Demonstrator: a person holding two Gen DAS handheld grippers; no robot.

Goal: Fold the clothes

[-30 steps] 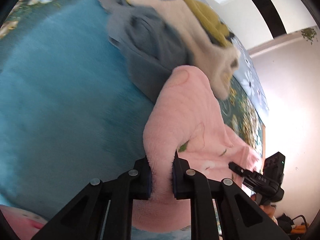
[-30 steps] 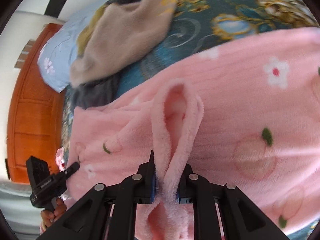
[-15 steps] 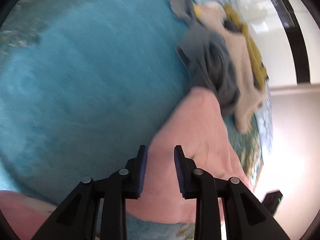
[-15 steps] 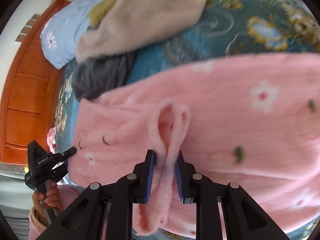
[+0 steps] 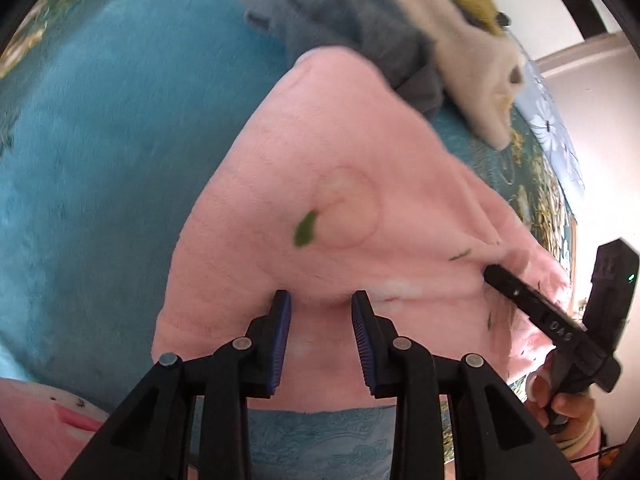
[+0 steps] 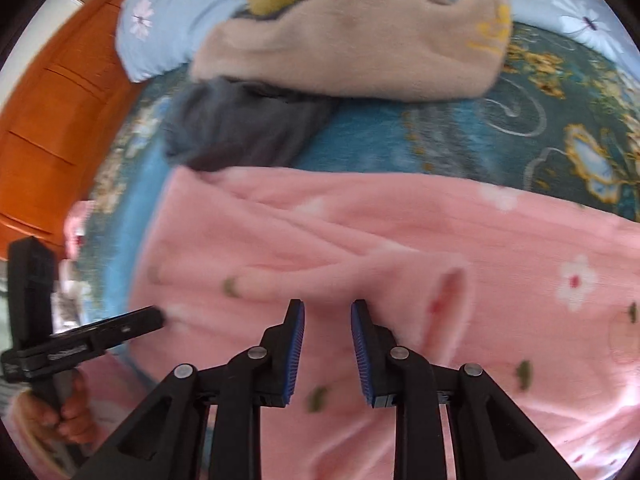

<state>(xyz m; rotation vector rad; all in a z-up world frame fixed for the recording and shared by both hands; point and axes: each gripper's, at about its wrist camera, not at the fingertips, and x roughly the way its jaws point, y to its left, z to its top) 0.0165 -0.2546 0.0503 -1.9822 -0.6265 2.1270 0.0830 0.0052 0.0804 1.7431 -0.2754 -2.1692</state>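
Pink fluffy clothing [image 5: 320, 184] lies spread flat on the blue bed [image 5: 100, 140], likely so you can fold it. Your left gripper [image 5: 320, 308] and right gripper [image 6: 326, 316] both have their fingers spread apart, pinching nothing. It sits right under and ahead of both.
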